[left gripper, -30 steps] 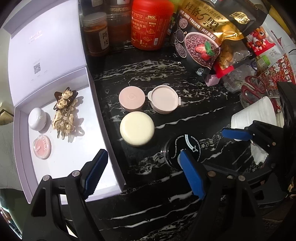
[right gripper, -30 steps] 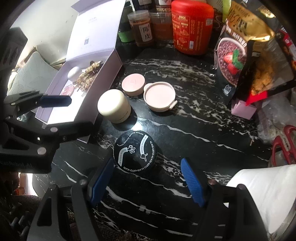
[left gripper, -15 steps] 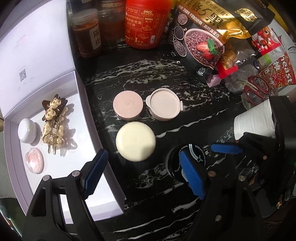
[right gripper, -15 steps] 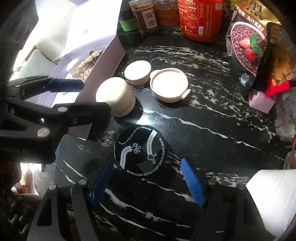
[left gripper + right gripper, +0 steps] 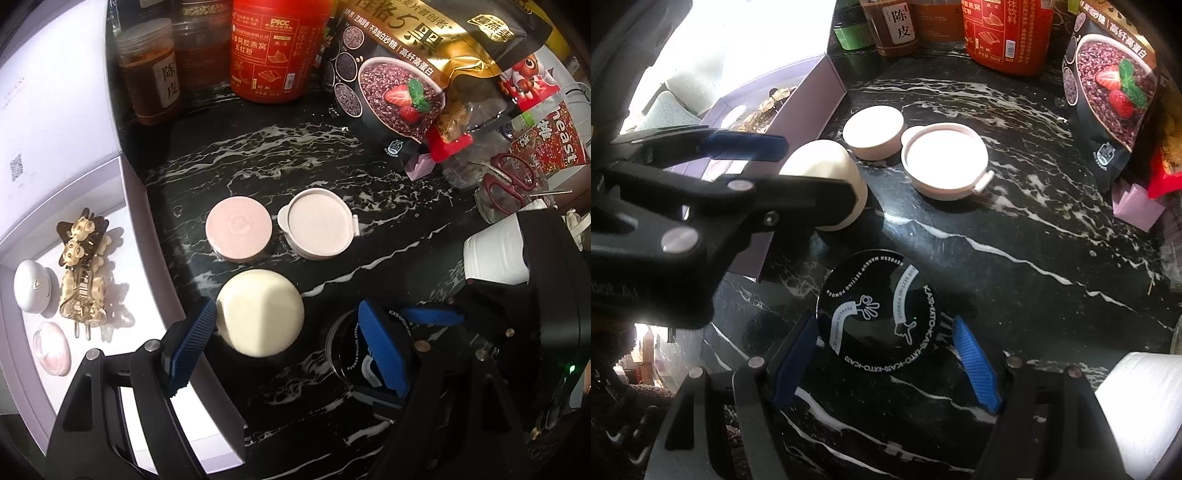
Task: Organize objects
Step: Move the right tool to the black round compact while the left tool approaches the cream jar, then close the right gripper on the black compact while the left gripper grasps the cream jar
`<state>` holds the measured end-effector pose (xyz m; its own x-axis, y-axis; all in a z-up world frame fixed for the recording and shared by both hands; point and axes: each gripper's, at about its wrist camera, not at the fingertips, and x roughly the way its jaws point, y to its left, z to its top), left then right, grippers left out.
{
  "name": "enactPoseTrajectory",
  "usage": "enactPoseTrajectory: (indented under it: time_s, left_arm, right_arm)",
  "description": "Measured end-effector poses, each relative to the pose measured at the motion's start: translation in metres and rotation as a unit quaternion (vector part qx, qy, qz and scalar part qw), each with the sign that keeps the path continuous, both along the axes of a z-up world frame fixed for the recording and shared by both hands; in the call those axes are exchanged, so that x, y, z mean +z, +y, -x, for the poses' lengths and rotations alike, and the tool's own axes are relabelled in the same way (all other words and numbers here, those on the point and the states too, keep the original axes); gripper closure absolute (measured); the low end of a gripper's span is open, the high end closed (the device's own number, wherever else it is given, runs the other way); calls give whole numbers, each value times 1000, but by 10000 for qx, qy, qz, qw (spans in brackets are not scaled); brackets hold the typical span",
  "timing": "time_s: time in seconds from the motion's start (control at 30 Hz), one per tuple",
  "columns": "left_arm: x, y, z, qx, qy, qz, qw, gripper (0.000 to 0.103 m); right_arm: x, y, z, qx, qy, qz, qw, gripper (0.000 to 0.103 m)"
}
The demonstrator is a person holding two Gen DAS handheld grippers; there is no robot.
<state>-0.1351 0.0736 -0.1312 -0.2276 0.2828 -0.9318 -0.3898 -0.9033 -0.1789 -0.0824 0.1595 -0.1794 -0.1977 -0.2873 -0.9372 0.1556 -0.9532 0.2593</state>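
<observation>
Left wrist view: the left gripper (image 5: 286, 347) has dropped lower and closer over the black marble worktop (image 5: 295, 162) than it was a second ago. Its blue-padded fingers are spread wide, and the cream round jar (image 5: 259, 312) now sits between them, nearer the left pad, with no contact visible. Beyond it toward the back edge stand a pink compact (image 5: 239, 234) and a pale lidded pot (image 5: 318, 227), side by side. Along the worktop's left edge lies the open lilac box (image 5: 155, 236), holding a white round case (image 5: 32, 290), a decorated hair clip (image 5: 82, 280) and a small pink dish (image 5: 51, 347). The right gripper (image 5: 436, 317) shows at lower right, over a black tin that is mostly hidden.

Right wrist view: the right gripper (image 5: 886, 365) has also advanced. Its fingers are spread apart, and the black powder tin (image 5: 877, 310) now lies partly between the fingertips, not yet touched on either side as far as can be seen. The left gripper (image 5: 746, 162) crosses the left of the frame, straddling the cream round jar (image 5: 827, 177), which stands just beside the wall of the open lilac box (image 5: 816, 92). A white paper roll (image 5: 1137, 413) sits at the lower right corner.

Both tools seem lined up to close, each on its own container; likely both then go into the box, so the sorting looks partly done.
</observation>
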Motion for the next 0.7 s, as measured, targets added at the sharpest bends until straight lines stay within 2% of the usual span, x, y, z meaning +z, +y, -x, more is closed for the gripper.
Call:
enactPoseTrajectory:
  time_s: [0.13,0.17,0.43,0.7]
  left_arm:
    - [-3,0,3,-31,32,42,10000,27]
    - [-3,0,3,-30,33,48,10000,28]
    - [-10,-3,6,29,-8,72,10000,33]
    - [-13,2,2,-89,-65,37,9999,46]
  right_arm:
    - [-3,-2,0,23,43,10,10000,27]
    - [-3,-2,0,33,71,58,10000,31]
    - [-3,-1,-2,-36,125,90,9999,32]
    - [0,6,-9,-125,71,23,9999,32]
